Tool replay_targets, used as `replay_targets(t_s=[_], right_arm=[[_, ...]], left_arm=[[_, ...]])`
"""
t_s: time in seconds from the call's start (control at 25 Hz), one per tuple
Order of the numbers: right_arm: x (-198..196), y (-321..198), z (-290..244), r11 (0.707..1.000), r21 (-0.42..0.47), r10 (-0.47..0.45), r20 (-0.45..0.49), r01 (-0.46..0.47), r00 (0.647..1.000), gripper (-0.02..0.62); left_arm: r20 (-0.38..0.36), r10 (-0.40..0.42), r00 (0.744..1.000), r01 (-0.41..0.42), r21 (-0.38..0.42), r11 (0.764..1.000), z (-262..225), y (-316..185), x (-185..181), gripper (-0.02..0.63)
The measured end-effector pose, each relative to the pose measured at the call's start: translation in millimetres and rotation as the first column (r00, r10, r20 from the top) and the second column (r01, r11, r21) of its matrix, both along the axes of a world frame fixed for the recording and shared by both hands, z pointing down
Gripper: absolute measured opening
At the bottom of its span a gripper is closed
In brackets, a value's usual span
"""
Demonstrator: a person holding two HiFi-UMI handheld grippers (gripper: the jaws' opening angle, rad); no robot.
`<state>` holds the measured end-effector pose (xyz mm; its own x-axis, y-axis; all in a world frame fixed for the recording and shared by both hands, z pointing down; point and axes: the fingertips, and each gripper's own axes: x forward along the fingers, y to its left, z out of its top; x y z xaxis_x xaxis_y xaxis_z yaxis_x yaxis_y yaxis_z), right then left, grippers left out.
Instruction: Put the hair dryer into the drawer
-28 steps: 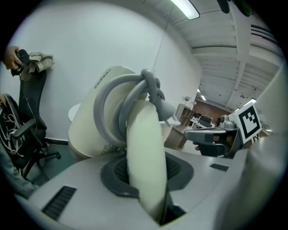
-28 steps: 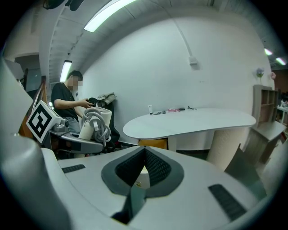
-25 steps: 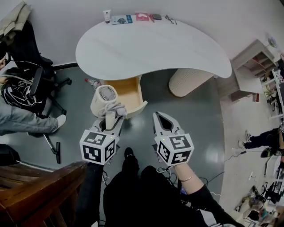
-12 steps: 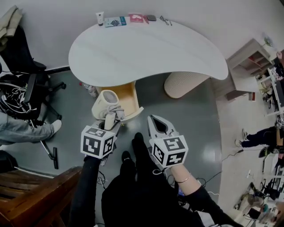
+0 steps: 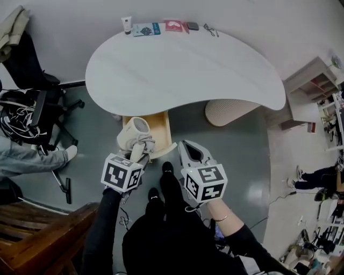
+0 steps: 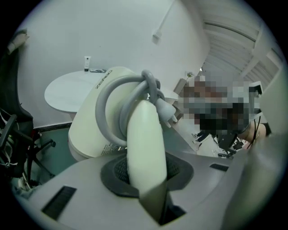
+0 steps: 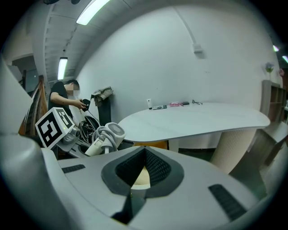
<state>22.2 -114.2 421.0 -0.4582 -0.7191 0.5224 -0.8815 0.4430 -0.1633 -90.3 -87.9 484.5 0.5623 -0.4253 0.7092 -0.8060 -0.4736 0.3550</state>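
Your left tongs (image 5: 135, 154) grasp the hair dryer (image 5: 134, 133) by its handle to poise it at the open drawer (image 5: 160, 128) edge; your right tongs (image 5: 186, 145), beside the drawer, are clenched and empty.

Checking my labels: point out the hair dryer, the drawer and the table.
hair dryer (image 5: 138, 129), head view, on its round head.
drawer (image 5: 161, 126), head view, on its bare wooden bottom.
table (image 5: 183, 64), head view, on its white top.

Bright, even indoor light; ceiling strip lamps (image 7: 93, 11) glare in right gripper view. Gripper views fisheye, corners black. Near lens, hair dryer (image 6: 141, 143) soft. Head view edges bent.
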Motion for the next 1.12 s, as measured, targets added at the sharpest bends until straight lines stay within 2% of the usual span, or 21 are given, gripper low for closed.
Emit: replay_targets(t_s=[0.32, 0.48, 0.6, 0.8, 0.96, 1.12], right_arm=[[-3, -29, 17, 0.999, -0.044, -0.032, -0.001, 0.032, 0.999, 0.002], [-1, -38, 24, 0.997, -0.057, -0.047, -0.004, 0.046, 0.999, 0.002], [0, -45, 28, 0.996, -0.065, -0.054, -0.003, 0.054, 0.999, 0.002], [2, -58, 33, 0.995, -0.081, -0.062, -0.002, 0.062, 0.998, 0.002], [5, -69, 40, 0.993, -0.100, -0.064, -0.002, 0.063, 0.998, 0.002], [10, -78, 46, 0.991, -0.120, -0.062, -0.003, 0.061, 0.998, 0.002]], left_arm=[[0.085, 0.144, 0.986, -0.135, -0.100, 0.986, 25, -9, 7, 0.098], [0.102, 0.203, 0.974, -0.184, -0.170, 0.968, 42, -8, 11, 0.098], [0.096, 0.250, 0.963, -0.223, -0.235, 0.946, 52, -7, 15, 0.098], [0.119, 0.357, 0.926, -0.306, -0.317, 0.898, 66, -10, 18, 0.098], [0.135, 0.405, 0.905, -0.334, -0.366, 0.869, 79, -18, 17, 0.098], [0.145, 0.459, 0.877, -0.363, -0.427, 0.828, 96, -24, 14, 0.098]])
